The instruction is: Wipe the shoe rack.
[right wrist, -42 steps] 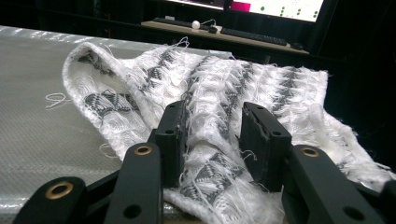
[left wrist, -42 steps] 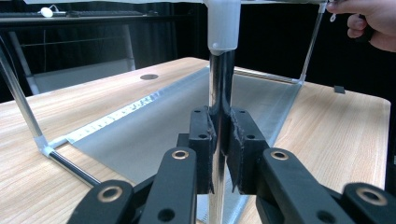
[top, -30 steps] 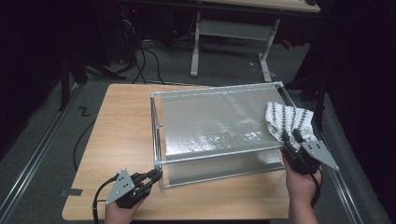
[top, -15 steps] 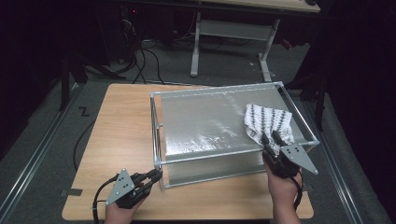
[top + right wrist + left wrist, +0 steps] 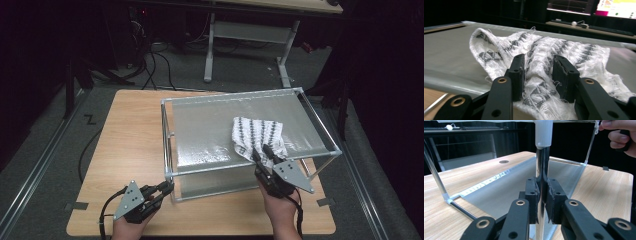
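High view: your left gripper [image 5: 161, 191] sits at the front left corner of the metal frame [image 5: 320, 131], which stands on the wooden table [image 5: 125, 145], and it has not shifted since a second ago. Your right gripper [image 5: 261, 152] has travelled left along the frame's top sheet, dragging the patterned cloth [image 5: 257, 135] with it. The cloth started by the right rail and now lies near the middle of the sheet's front half, so the sweep across the surface appears to be well under way, with the left half not yet covered.

Left gripper view: your jaws are clenched on the frame's upright corner post [image 5: 542, 170], pads pressed to it from both sides, which steadies the frame while the other hand pushes. Your right hand [image 5: 620, 135] shows at the upper right.

Right gripper view: your jaws grasp a bunched ridge of the cloth [image 5: 541, 55], fibres pinched between the pads [image 5: 560, 75], the rest spread on the grey sheet [image 5: 446, 57] beyond.
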Tool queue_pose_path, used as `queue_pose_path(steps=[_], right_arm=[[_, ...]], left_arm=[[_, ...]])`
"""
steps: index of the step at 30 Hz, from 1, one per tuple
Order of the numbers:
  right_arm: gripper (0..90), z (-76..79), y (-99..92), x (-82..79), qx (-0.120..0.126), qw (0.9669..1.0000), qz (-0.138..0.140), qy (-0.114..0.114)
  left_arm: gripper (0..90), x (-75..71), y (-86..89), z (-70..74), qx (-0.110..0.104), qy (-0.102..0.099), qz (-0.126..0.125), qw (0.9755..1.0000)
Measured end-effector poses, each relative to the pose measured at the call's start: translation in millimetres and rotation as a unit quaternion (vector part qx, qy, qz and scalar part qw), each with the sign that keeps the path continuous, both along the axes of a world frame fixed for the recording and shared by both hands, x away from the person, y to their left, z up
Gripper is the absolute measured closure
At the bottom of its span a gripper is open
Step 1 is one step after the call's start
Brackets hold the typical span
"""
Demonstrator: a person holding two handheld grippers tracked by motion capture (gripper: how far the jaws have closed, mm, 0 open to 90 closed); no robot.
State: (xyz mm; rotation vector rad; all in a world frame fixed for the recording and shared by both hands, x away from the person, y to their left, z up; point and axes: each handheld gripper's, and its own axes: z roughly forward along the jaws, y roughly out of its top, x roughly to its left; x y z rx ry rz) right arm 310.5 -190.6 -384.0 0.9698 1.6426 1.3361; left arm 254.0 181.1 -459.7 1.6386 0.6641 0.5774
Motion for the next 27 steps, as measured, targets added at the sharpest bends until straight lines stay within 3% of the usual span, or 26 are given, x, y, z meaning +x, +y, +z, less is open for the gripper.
queue_pose_path(steps=[13,27], right_arm=[[62.4,-0.8,43.4,-10.2,0.004,0.9982,0.06,0.0],[62.2,0.7,100.4,-24.1,0.004,0.9901,0.141,0.005]], left_arm=[[80.7,-0.1,-0.2,-0.2,0.0,0.0,0.001,1.0],[80.7,-0.2,0.1,-0.2,0.0,0.0,0.0,1.0]])
